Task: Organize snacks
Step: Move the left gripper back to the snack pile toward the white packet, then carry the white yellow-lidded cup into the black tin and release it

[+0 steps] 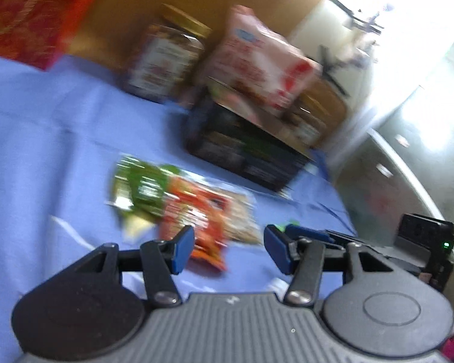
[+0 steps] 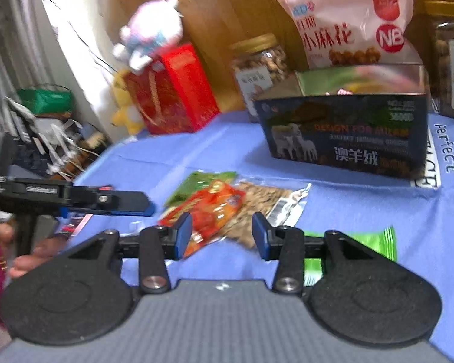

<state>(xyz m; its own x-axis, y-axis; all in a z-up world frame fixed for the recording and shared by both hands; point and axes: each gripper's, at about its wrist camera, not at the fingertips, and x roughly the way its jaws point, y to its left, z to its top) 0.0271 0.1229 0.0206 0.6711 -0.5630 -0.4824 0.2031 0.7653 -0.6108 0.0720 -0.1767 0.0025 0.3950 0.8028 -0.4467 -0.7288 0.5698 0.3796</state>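
A pile of small snack packets lies on the blue cloth: an orange packet (image 2: 215, 211) (image 1: 196, 220), a dark green packet (image 2: 196, 184) (image 1: 142, 187) and a clear packet of seeds (image 2: 266, 202) (image 1: 242, 220). A bright green packet (image 2: 369, 242) lies partly under my right gripper. A dark open box (image 2: 345, 130) (image 1: 248, 148) holds a pink snack bag (image 2: 348, 21) (image 1: 257, 60). My left gripper (image 1: 228, 249) is open and empty just before the pile. My right gripper (image 2: 222, 236) is open and empty over the pile. The left gripper also shows at the left of the right wrist view (image 2: 121, 202).
Two gold-lidded jars (image 2: 260, 69) (image 2: 451, 60) stand beside the box. One jar (image 1: 166, 60) shows in the left view. A red gift box (image 2: 172, 90) (image 1: 30, 12) and plush toys (image 2: 151, 39) sit at the back left. A wooden panel stands behind. Clutter lies beyond the table's left edge.
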